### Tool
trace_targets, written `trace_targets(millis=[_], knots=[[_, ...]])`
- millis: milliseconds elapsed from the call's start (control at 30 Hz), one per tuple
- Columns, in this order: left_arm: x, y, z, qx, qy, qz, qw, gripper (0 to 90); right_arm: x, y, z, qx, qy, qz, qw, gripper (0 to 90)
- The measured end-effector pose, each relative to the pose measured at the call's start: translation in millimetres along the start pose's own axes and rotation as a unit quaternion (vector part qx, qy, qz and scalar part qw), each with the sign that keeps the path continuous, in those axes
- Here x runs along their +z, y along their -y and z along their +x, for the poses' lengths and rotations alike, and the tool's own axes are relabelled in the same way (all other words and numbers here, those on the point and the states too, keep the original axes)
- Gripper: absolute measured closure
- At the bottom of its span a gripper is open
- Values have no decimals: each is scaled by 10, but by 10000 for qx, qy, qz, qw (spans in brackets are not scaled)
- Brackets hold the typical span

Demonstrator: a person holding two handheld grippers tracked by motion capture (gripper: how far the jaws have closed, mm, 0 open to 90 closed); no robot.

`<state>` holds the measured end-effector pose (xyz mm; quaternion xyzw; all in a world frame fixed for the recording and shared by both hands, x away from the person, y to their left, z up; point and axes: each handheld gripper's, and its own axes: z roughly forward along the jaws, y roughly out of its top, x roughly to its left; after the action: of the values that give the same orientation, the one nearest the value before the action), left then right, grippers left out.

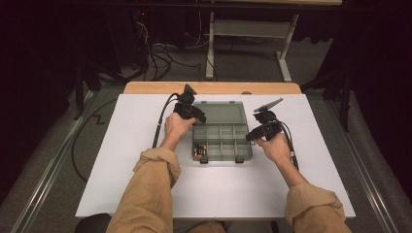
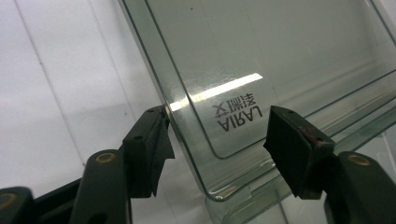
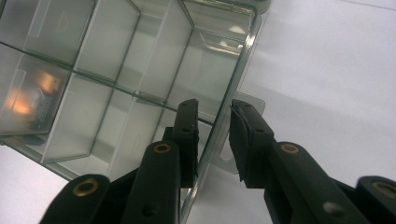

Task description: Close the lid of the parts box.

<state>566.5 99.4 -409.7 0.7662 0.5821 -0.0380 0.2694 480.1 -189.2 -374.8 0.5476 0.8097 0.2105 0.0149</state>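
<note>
High view first: we've got a clear box (image 1: 222, 141) sitting mid-tabletop (image 1: 145, 194) on the white sheet, its lid (image 1: 221, 112) swung back and lying open on the far side. We can see the box is split into small compartments, and the near-left one holds batteries (image 1: 199, 150); the others look bare from up there. Our left hand-held gripper (image 1: 197, 116) sits at the lid's near-left corner, and the right hand-held gripper (image 1: 249, 137) is at the box's right wall, with both tan sleeves coming in from the bottom edge. Over in the left gripper view we're looking along the jaws at the lid (image 2: 261, 60), tinted see-through plastic with some mirrored lettering on it. The left hand-held gripper (image 2: 217, 130) is spread wide, one jaw just at the lid's outer edge and the other over the lid's far part, so the lid's corner sits between them but nothing is pinched, so we'd call it released. In the right gripper view, the right hand-held gripper (image 3: 212, 128) straddles the box wall (image 3: 233, 79), one jaw inside a compartment and one outside just by a small tab on the rim. There's a visible gap on the outer side, so we honestly can't tell whether it's gripping the wall or just hanging around it. The batteries (image 3: 28, 100) show up as a blurry orange glow in a far compartment there.
</note>
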Motion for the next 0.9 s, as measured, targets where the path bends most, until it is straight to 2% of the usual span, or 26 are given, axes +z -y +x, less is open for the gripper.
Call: trace_targets(millis=[333, 500, 667, 700, 733, 900], knots=[[-13, -3, 29, -115, 130, -51, 9998, 409, 1, -2, -14, 43, -43, 9, 10000, 741], [-59, -6, -3, -54, 52, -125, 9999, 423, 2, -5, -11, 27, -30, 15, 10000, 742], [-102, 4, -6, -10, 79, -202, 9998, 434, 1, -8, -13, 52, -42, 30, 10000, 742], [-91, -3, -1, 96, 220, -304, 9993, 434, 2, -10, -13, 59, -41, 31, 10000, 743], [-120, 2, -10, 8, 93, -228, 9997, 436, 2, -12, -14, 64, -45, 40, 10000, 743], [-188, 7, -16, 55, 141, -349, 9993, 449, 1, -21, -12, 65, -38, 69, 9999, 743]])
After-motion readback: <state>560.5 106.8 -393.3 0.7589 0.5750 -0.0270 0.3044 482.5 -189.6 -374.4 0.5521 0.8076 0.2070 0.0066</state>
